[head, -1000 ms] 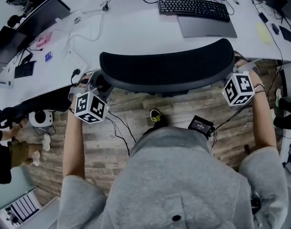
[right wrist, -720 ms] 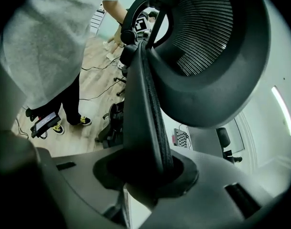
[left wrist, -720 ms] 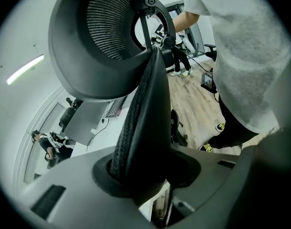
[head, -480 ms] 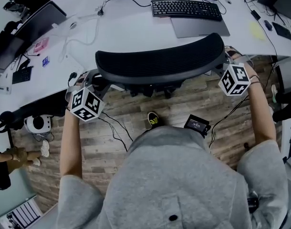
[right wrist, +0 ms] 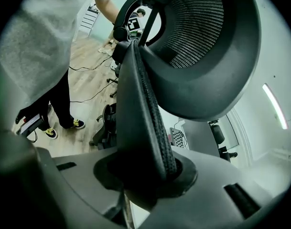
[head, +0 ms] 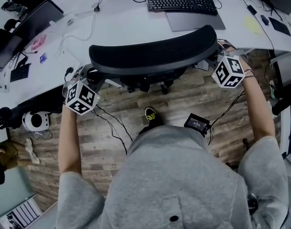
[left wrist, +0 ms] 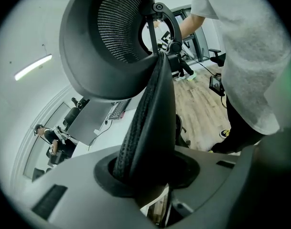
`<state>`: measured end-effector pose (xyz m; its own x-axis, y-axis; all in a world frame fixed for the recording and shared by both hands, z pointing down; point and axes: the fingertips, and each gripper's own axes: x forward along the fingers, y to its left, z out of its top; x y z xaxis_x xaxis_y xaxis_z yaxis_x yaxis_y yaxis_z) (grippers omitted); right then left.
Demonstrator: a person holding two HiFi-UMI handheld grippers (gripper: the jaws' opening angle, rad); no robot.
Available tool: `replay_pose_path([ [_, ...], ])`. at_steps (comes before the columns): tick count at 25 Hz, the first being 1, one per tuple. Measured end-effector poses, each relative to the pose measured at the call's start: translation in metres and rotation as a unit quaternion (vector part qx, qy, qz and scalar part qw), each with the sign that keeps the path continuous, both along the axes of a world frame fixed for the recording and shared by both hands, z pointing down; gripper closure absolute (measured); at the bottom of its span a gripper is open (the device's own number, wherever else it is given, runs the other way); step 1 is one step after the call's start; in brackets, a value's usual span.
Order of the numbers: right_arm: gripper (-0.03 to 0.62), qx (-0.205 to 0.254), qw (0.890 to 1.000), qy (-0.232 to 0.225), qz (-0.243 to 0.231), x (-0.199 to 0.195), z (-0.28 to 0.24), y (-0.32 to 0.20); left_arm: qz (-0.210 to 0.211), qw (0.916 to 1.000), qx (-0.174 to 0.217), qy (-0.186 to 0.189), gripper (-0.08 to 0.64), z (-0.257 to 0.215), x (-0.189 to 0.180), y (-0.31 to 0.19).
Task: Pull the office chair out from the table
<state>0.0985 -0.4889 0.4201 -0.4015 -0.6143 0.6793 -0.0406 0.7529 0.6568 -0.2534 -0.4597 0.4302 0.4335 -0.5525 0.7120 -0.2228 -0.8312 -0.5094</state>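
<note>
Left gripper (left wrist: 150, 175) and right gripper (right wrist: 146, 175) are each closing on a side edge of the chair back (head: 152, 56), lodged between the jaws. Uneven pulling is risking one edge slipping out and the chair swivelling.

Evenly, coolly lit from overhead, with pale glare off the white counter (head: 135, 27) and soft shadow under its edge; heavily fisheye-bent and black-cornered in both gripper views, with the office chair (left wrist: 150, 123) edge blurred up close and a ceiling strip light (left wrist: 33, 67) blown out.
</note>
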Motion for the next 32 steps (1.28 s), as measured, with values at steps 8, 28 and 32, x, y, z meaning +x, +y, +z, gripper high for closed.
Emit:
replay_pose_path([
  [8, 0.471, -0.004, 1.0, 0.002, -0.008, 0.002, -0.002, 0.026, -0.006, 0.9999, 0.004, 0.008, 0.423, -0.003, 0.004, 0.029],
  [28, 0.469, 0.001, 1.0, -0.001, -0.006, 0.022, -0.001, 0.129, -0.019, 0.9997, 0.011, 0.013, 0.42, -0.002, 0.024, 0.129],
  [32, 0.469, 0.004, 1.0, -0.003, -0.011, 0.025, -0.002, 0.15, -0.027, 0.9994, 0.013, 0.015, 0.42, -0.003, 0.028, 0.155],
])
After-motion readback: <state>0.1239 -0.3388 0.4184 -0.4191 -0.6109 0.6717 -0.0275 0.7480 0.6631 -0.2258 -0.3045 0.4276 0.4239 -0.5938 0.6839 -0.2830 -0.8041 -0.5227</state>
